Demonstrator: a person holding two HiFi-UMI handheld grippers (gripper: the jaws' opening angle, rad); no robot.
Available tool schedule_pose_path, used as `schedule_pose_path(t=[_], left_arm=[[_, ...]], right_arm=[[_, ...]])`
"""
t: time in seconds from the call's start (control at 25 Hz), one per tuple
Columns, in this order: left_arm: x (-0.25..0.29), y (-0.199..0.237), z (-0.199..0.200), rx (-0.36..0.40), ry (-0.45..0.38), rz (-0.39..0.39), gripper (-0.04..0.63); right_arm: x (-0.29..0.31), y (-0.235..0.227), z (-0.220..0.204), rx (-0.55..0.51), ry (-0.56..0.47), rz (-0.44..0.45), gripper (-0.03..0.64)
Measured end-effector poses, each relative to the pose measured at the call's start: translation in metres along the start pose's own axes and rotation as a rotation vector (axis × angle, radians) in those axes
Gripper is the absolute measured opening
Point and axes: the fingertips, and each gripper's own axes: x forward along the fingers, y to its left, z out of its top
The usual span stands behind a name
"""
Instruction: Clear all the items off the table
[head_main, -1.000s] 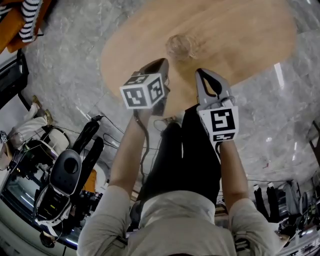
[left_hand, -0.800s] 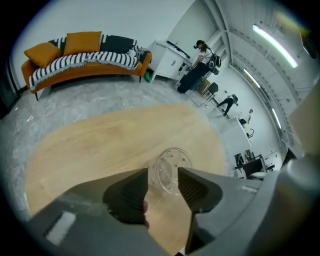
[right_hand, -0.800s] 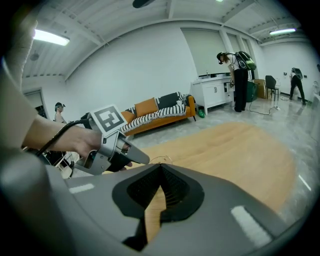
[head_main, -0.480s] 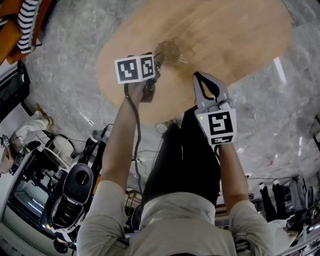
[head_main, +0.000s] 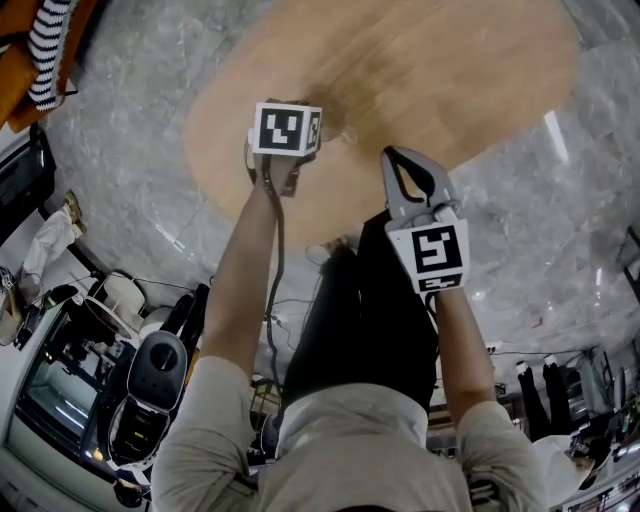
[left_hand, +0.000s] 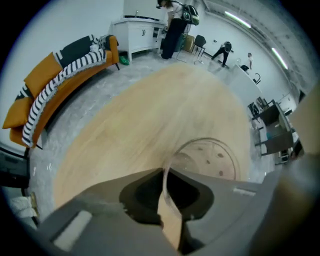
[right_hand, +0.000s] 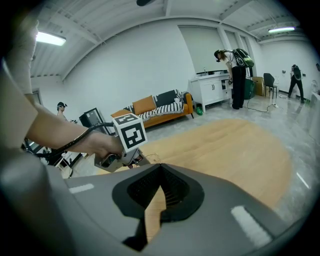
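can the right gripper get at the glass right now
Probably not cleanly. The left gripper is on the glass, its jaws closing with the glass wall between them, and it covers the glass from above. The right gripper hangs shut over the near edge of the table, short of it.

No words, numbers or brand names can be read in any view. The only markings are black-and-white square code patterns, which carry no letters or digits. One set stands on the faces of the left marker cube (head_main: 287, 130). Another stands on the upward face of the right marker cube (head_main: 430, 255).
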Motion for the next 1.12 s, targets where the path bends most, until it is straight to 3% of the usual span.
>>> schedule_pose_path(t=[0.2, 0.44, 0.84, 1.12], left_arm=[[-0.005, 0.005, -0.013, -0.032, -0.02, -0.004, 0.043], [-0.05, -0.003, -0.027, -0.097, -0.098, -0.016, 0.043], [-0.167, -0.044, -0.081, -0.11, -0.195, -0.031, 0.043], [-0.281, -0.069, -0.118, -0.179, -0.352, -0.093, 0.043]], right_arm=[[0.001, 0.003, 0.001, -0.009, 0.013, 0.003, 0.006], [-0.015, 0.019, 0.015, -0.03, -0.014, 0.012, 0.006], [-0.083, 0.073, 0.075, -0.084, -0.081, -0.013, 0.006], [-0.16, 0.123, 0.116, -0.084, -0.222, -0.075, 0.006]])
